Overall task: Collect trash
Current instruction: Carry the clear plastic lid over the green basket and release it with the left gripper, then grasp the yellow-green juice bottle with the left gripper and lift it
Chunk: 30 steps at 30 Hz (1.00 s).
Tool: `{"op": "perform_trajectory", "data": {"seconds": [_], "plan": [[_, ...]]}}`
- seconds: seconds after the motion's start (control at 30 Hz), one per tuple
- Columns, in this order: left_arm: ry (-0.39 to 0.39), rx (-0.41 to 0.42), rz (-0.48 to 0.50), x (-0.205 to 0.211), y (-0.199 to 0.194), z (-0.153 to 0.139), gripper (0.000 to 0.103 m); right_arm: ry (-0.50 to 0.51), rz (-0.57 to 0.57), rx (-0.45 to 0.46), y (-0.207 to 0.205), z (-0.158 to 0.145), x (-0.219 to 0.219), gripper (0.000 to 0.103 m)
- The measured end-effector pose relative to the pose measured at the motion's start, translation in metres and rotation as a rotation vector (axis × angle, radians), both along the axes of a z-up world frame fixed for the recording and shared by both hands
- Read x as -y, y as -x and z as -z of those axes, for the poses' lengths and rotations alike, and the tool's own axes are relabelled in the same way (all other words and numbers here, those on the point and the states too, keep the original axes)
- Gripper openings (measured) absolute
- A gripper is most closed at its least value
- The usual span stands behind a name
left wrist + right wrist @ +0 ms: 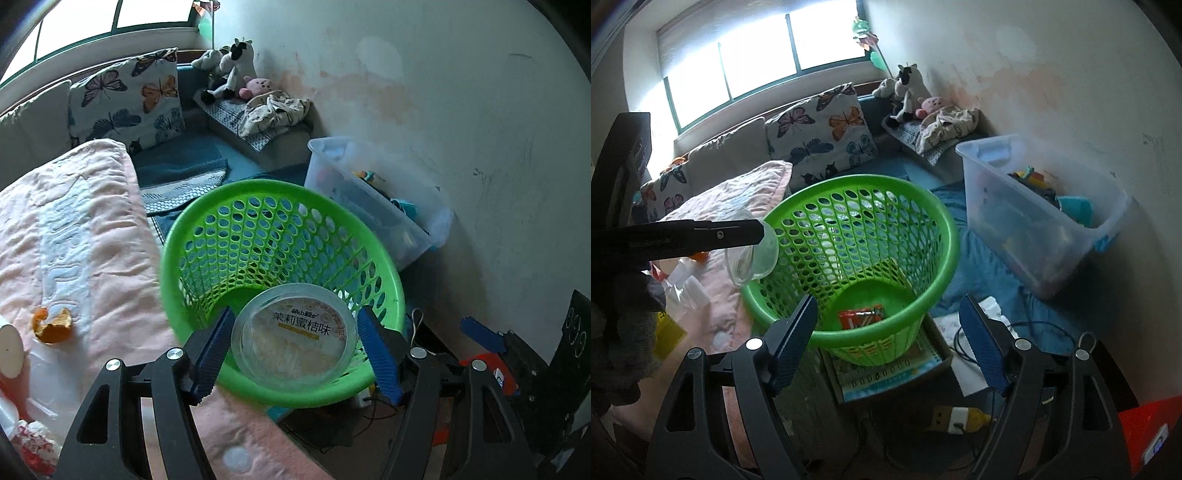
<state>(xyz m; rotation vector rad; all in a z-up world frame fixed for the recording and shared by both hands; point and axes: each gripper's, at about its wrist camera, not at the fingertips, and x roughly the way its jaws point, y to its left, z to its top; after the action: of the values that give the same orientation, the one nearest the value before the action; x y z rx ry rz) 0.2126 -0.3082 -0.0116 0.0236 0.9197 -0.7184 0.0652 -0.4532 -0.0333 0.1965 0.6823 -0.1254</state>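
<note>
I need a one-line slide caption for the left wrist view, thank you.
Left gripper holds a clear plastic cup over the green basket.

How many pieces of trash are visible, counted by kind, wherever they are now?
Clear plastic cup, held in the left tongs: 1
Red wrapper, in the green basket: 1
Orange peel, on the pink blanket: 1
Total: 3

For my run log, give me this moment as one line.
left gripper: shut on clear plastic cup | cup over green basket rim | right gripper: open, empty | basket holds red wrapper | orange peel uncollected
</note>
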Motion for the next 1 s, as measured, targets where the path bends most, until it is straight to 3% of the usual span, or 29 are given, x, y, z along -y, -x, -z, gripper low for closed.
{"op": "perform_trajectory", "data": {"seconds": [0.07, 0.33, 0.63, 1.0], "plan": [[0.001, 0.01, -0.001, 0.0, 0.003, 0.0, 0.079, -0.003, 0.005, -0.001, 0.001, 0.002, 0.001, 0.079], [0.039, 0.06, -0.026, -0.026, 0.022, -0.016, 0.079, -0.008, -0.003, 0.012, 0.007, -0.004, -0.009, 0.079], [0.039, 0.161, -0.103, -0.093, 0.064, -0.035, 0.079, -0.013, -0.051, 0.041, 0.015, -0.015, -0.039, 0.081], [0.014, 0.192, -0.212, -0.178, 0.106, -0.012, 0.079, -0.028, -0.104, 0.042, 0.013, -0.019, -0.079, 0.082]]}}
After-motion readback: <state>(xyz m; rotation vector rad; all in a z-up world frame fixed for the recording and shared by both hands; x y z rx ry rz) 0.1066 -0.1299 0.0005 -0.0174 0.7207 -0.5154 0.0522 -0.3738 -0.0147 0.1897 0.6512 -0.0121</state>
